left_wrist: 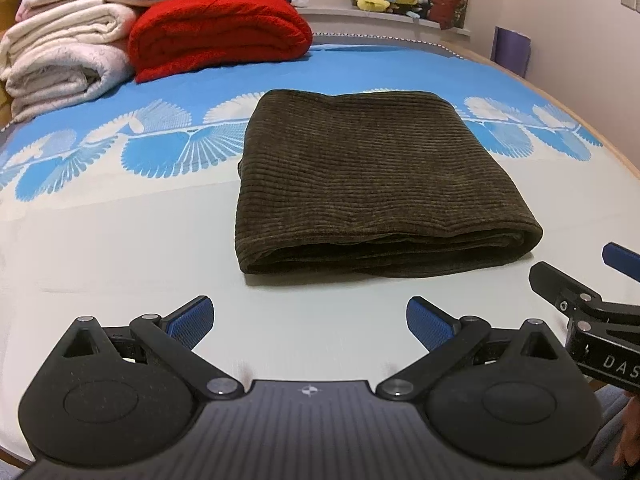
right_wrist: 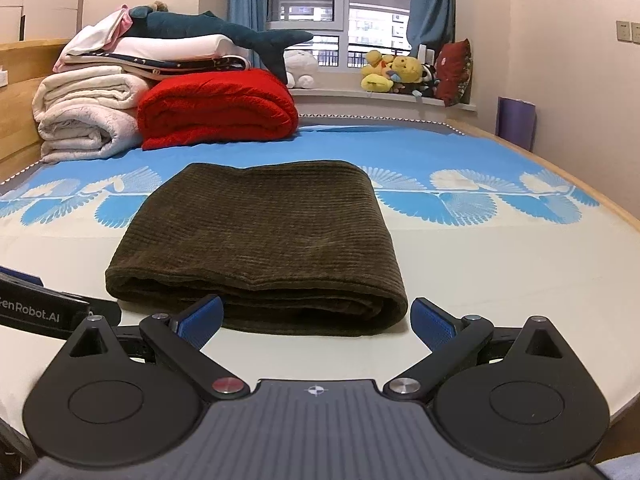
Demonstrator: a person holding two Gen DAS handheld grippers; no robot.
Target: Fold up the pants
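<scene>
Pants point(left_wrist: 372, 184) folded into a thick block mid-bed point(left_wrist: 100, 248) — task looks done. Just short of their near edge, left claw point(left_wrist: 308, 320) and right claw point(right_wrist: 316, 318) spread, gripping nothing — likely backed off. Beyond the pants, red blanket point(left_wrist: 220, 32).

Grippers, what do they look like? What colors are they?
Both the left gripper and the right gripper are black, with two round knobs, silver screws and a ribbed grey middle plate bearing a tiny cross mark. Their fingertips have bumpy blue pads. White lettering marks their sides.
</scene>
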